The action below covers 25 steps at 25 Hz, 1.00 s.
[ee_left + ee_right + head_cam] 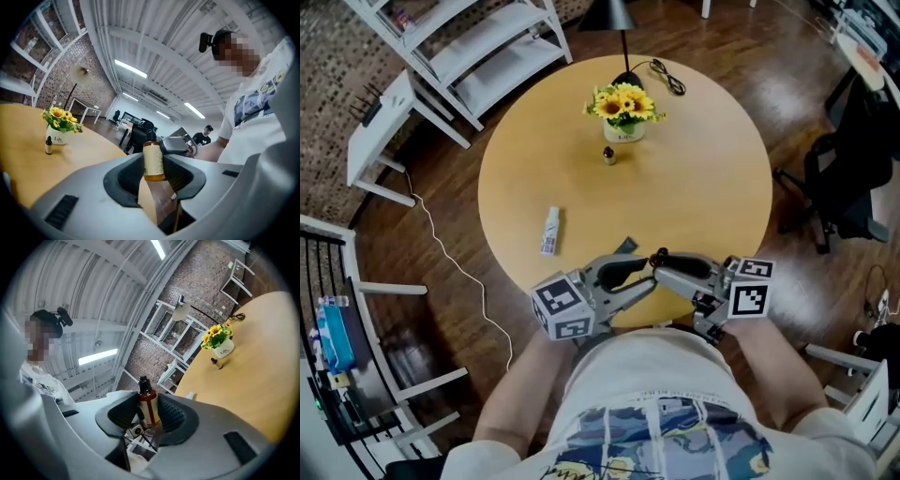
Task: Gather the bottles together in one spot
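The left gripper (pixel 153 167) and the right gripper (pixel 148 416) both pinch 1 little brown bottle (pixel 153 157), jaws only as wide as it, over the table (pixel 703 169).

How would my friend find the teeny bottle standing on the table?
Find the round wooden table, then the white pot of sunflowers near its far edge. The tiny dark bottle stands upright just in front of the pot, unlike the white bottle, which lies flat nearer the person.
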Each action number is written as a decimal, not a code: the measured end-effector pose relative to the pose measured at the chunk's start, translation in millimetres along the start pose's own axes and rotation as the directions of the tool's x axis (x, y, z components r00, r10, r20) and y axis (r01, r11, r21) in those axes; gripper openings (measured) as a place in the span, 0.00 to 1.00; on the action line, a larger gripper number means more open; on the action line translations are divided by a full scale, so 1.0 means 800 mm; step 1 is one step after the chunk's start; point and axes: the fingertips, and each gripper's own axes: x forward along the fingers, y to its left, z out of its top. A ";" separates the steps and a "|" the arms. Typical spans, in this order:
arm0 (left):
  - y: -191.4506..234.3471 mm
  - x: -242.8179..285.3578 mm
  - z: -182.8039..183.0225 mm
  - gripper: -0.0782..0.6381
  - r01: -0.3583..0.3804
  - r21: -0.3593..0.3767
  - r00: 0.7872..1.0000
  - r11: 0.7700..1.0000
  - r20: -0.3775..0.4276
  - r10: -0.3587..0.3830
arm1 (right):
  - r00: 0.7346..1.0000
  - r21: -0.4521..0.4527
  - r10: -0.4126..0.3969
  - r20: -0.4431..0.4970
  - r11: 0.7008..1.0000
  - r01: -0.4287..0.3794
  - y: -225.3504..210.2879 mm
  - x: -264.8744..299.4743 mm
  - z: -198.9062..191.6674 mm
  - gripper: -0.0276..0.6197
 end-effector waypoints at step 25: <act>0.024 0.130 0.030 0.29 -0.384 0.230 0.834 0.894 -0.328 0.443 | 0.826 -0.765 -0.556 0.096 0.490 0.418 -0.062 -0.079 0.031 0.26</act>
